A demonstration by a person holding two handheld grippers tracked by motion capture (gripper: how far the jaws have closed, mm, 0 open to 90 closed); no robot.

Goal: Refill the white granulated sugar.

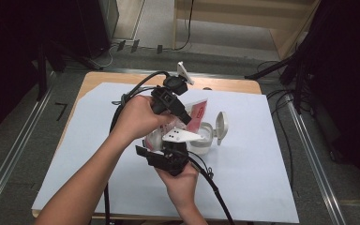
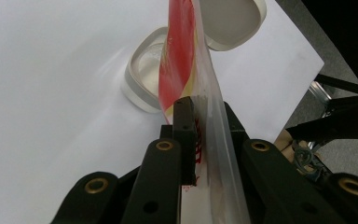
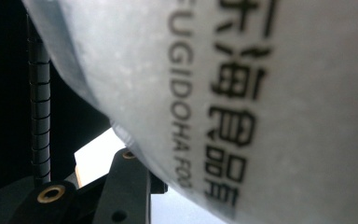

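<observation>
Left tool (image 1: 183, 114), held in the person's left hand (image 1: 138, 117), comes in over the middle of the worktop (image 1: 122, 197) and points down to the right; in the left gripper view its jaws are clamped on the edge of a plastic pouch (image 2: 186, 70), red and yellow print on one face, clear film on the other. Small red characters sit right at the pinch line, too small to read. The pouch hangs edge-on above a clear round container (image 2: 142, 77) standing on the white sheet that covers the worktop, and the pouch's lower end reaches the container's mouth. In the high view the pouch (image 1: 198, 112) shows as red and white between the two tools, and the container (image 1: 205, 139) is just right of them, its white lid (image 1: 221, 125) flipped up at the far right side. Right tool (image 1: 180, 140), held in the right hand (image 1: 182, 180) from below, is closed on the pouch's frosted white part (image 3: 242, 93). In the right gripper view that film lies against the lens with black print running sideways: Latin letters "FUGIDOHA FO", cut off at the end, and beside them a row of Chinese characters, the last two reading 食品.
</observation>
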